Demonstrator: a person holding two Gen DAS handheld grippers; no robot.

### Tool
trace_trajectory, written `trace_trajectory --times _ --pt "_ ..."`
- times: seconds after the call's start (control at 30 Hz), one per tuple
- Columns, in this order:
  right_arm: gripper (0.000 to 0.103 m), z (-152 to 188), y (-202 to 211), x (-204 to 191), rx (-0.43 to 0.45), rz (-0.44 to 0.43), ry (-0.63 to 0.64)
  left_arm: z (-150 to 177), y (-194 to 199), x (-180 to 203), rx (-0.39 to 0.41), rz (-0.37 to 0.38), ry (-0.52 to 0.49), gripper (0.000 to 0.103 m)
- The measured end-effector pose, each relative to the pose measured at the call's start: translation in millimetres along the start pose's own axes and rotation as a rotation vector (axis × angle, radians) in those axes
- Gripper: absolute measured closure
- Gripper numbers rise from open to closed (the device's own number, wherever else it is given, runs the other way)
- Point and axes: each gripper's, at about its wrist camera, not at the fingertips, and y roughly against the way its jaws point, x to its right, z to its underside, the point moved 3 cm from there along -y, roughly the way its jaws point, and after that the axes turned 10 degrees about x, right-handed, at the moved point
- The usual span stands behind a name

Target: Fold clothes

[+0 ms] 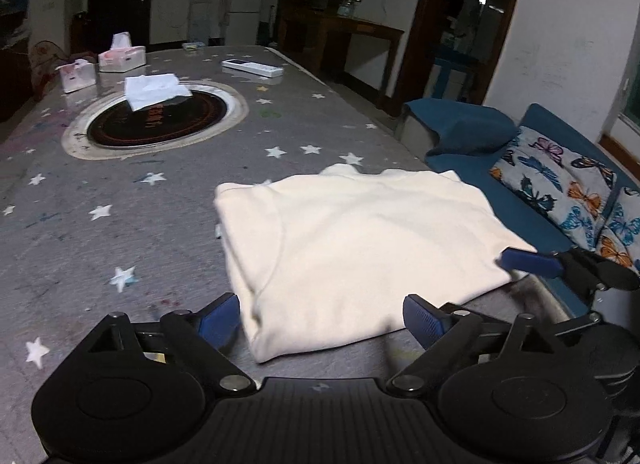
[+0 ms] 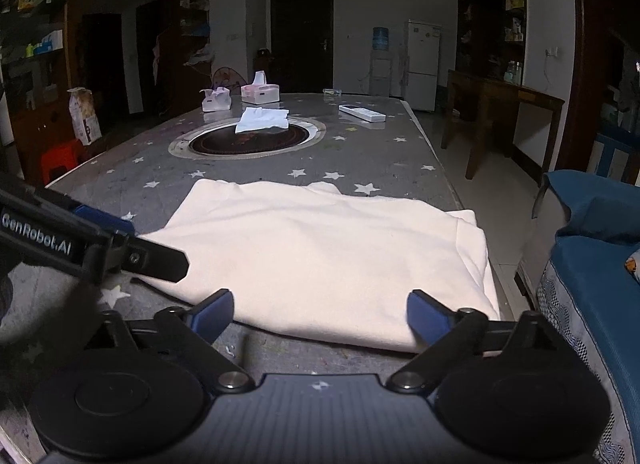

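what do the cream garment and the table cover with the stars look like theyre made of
Cream garment: looks like a soft, matte knit, perhaps cotton jersey or fleece; it folds in thick, rounded edges without shine.
Table cover: grey with printed white stars; probably a wipeable vinyl or coated cloth, since it lies flat and reflects faintly near the tissue boxes. The exact fibre can't be told.

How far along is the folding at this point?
Mostly done: the cream garment lies in a compact folded rectangle on the star-print table. In hand: nothing; the left claw and right claw are both open at its near edge. Left: perhaps one last fold or smoothing.
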Motion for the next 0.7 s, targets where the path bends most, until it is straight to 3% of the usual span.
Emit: trace_trajectory --times 0.7 --pt "0.0 -9 7 -2 0.013 0.047 -0.084 5 16 -4 0.033 -0.017 -0.004 0.006"
